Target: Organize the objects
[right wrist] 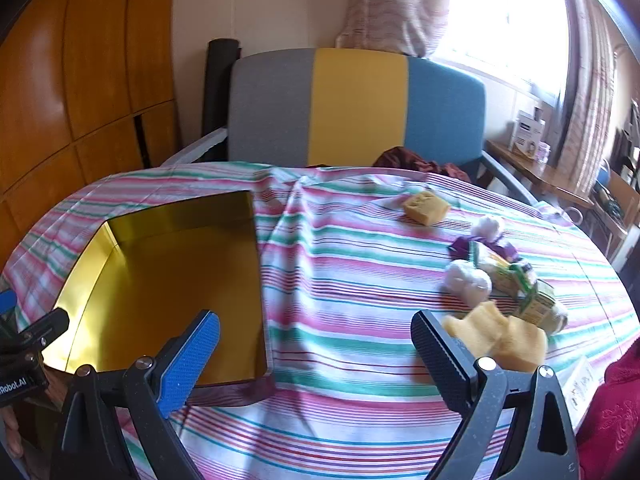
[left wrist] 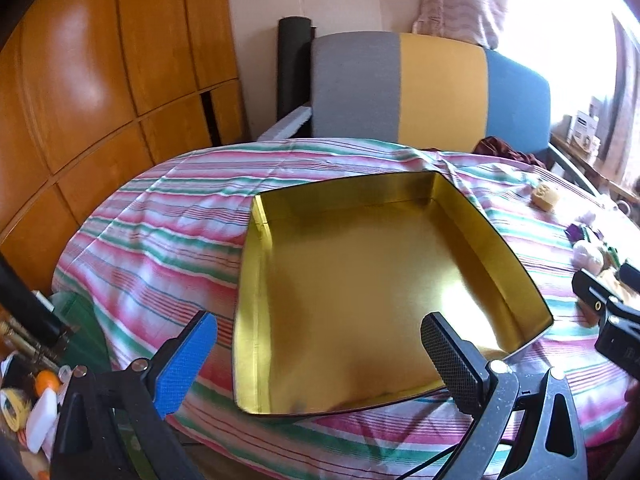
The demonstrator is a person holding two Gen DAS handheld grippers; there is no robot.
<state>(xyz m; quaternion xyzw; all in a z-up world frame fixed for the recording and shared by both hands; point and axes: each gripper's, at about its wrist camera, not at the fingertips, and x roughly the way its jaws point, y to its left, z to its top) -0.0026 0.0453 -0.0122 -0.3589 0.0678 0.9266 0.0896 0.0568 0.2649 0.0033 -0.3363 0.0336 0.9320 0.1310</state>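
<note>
Gold-lined tin (right wrist: 168,288) sits empty at left; both the right gripper (right wrist: 316,344) and left gripper (left wrist: 320,344) gape, holding nothing. Approach the near yellow sponge (right wrist: 504,340) squarely, pinching its middle.

Blown-out window (right wrist: 508,12) glare, fisheye warp

Empty gold tin (left wrist: 360,280) – sponges (right wrist: 496,340) scattered beside

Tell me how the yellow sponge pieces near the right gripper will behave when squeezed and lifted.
The yellow sponge pieces look porous and rough, so probably soft, light and not slippery. Their flat sides suggest they won't roll.
</note>
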